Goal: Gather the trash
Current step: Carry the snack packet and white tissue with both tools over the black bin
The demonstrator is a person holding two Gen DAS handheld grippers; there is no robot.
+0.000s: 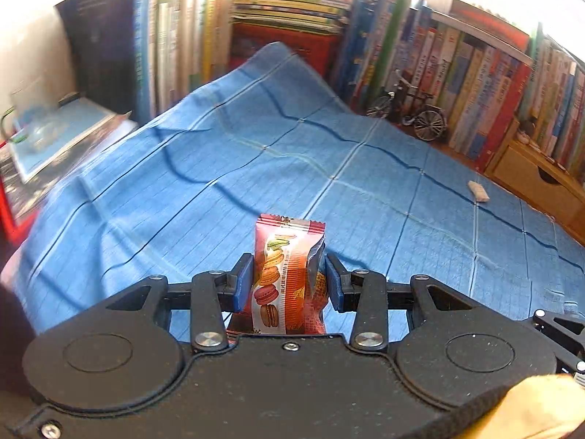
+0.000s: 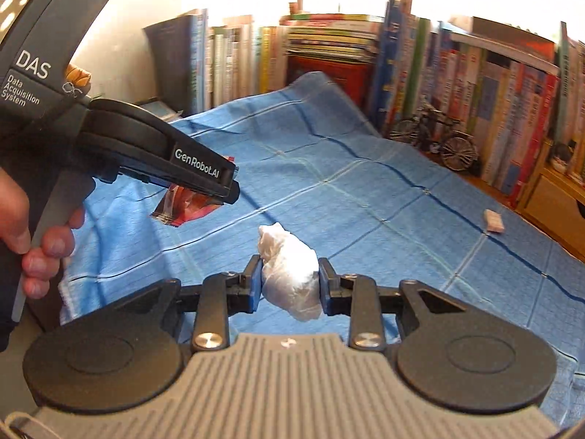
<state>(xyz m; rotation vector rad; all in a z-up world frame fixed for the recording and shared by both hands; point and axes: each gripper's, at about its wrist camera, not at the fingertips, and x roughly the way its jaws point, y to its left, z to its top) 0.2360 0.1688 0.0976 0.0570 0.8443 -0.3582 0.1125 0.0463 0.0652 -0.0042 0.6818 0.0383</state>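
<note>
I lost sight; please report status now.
Left gripper shut on snack wrapper. Right gripper shut on crumpled tissue. Small white scrap remains on blue cloth.

The left hand-held gripper (image 1: 289, 280) squeezes a snack packet (image 1: 287, 274) above the blue cloth (image 1: 219, 168). The right hand-held gripper (image 2: 290, 281) squeezes a white wad (image 2: 289, 274). A hand (image 2: 40, 252) grips the left handle.

right gripper (image 2: 290, 280) jaws grip white wad (image 2: 289, 274) | left gripper (image 2: 228, 183) grips wrapper (image 2: 182, 206)
</note>
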